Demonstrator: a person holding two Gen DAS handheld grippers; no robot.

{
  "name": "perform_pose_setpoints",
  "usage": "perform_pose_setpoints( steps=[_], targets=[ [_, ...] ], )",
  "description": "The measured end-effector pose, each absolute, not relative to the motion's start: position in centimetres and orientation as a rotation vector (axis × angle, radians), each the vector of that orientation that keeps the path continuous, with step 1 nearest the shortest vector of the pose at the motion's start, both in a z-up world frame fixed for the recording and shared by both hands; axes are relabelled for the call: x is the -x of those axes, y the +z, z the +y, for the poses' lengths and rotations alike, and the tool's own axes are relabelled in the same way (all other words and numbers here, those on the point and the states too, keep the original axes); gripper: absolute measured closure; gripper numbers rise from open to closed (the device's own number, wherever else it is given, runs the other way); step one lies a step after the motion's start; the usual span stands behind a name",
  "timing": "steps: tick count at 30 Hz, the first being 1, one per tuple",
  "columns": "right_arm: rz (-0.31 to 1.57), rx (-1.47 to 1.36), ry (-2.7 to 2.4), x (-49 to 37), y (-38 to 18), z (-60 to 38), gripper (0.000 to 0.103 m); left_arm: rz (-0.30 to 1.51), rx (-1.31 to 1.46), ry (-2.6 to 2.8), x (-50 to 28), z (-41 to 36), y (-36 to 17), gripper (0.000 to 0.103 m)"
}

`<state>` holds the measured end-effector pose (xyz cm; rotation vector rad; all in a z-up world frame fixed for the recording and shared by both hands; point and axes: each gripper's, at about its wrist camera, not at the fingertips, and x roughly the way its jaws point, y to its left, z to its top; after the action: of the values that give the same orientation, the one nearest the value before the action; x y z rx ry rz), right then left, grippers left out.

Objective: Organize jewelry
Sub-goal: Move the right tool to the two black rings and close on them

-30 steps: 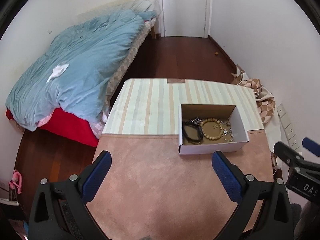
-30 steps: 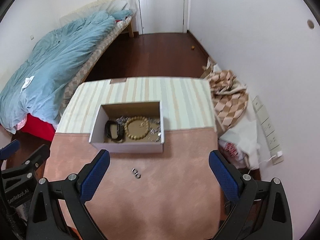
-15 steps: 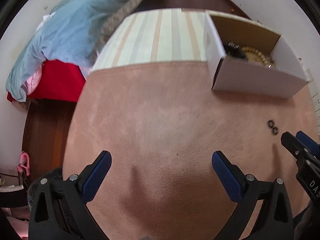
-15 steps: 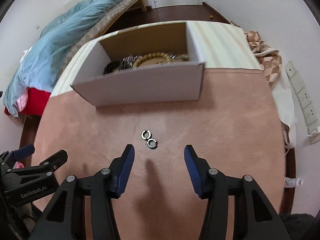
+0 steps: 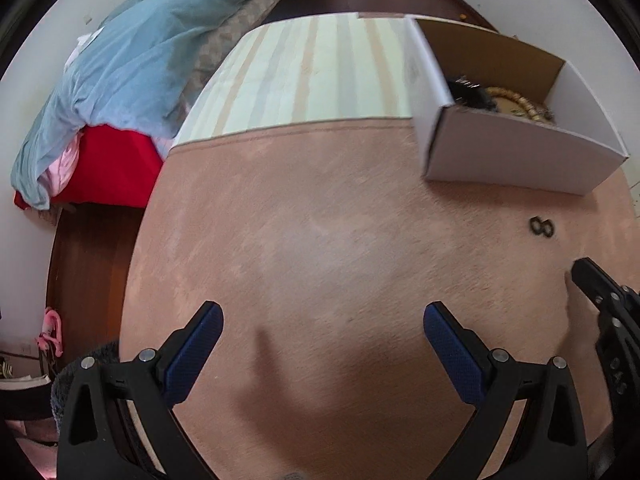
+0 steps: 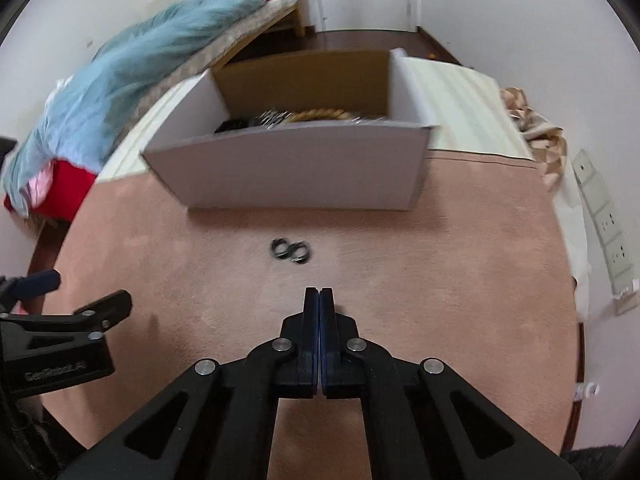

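Observation:
Two small dark rings (image 6: 291, 251) lie side by side on the pink mat (image 6: 400, 264), just in front of a white cardboard box (image 6: 296, 172). The box holds a wooden bead bracelet (image 6: 320, 115), a black bracelet and some silvery pieces. My right gripper (image 6: 319, 294) hovers low over the mat a short way behind the rings, its blue pads pressed together with nothing between them. In the left wrist view the rings (image 5: 542, 227) lie at the right and the box (image 5: 516, 156) at the upper right. My left gripper (image 5: 320, 320) is open over bare mat.
The mat covers the near half of a table; a striped cloth (image 5: 320, 76) covers the far half. A bed with a blue duvet (image 5: 132, 60) stands to the left. A patterned fabric heap (image 6: 536, 132) and wall sockets (image 6: 604, 216) are to the right.
Both grippers came down close to the mat. The right gripper's jaws went from wide open to fully shut with nothing in them. The left gripper stayed open.

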<state>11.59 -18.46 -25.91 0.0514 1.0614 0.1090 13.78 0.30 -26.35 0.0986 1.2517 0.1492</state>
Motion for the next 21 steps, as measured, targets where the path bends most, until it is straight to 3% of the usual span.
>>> perform_pose_setpoints(
  steps=[8,21],
  targets=[
    [1.111,-0.300,0.209,-13.2,-25.6,-22.3,0.102,1.236,-0.129,0.112,-15.0,-2.8,-26.1,0.000],
    [1.106,-0.095,0.218,-15.7,-27.4,-17.2,0.102,1.275,-0.116,0.208,-15.0,1.1,-27.3,0.000]
  ],
)
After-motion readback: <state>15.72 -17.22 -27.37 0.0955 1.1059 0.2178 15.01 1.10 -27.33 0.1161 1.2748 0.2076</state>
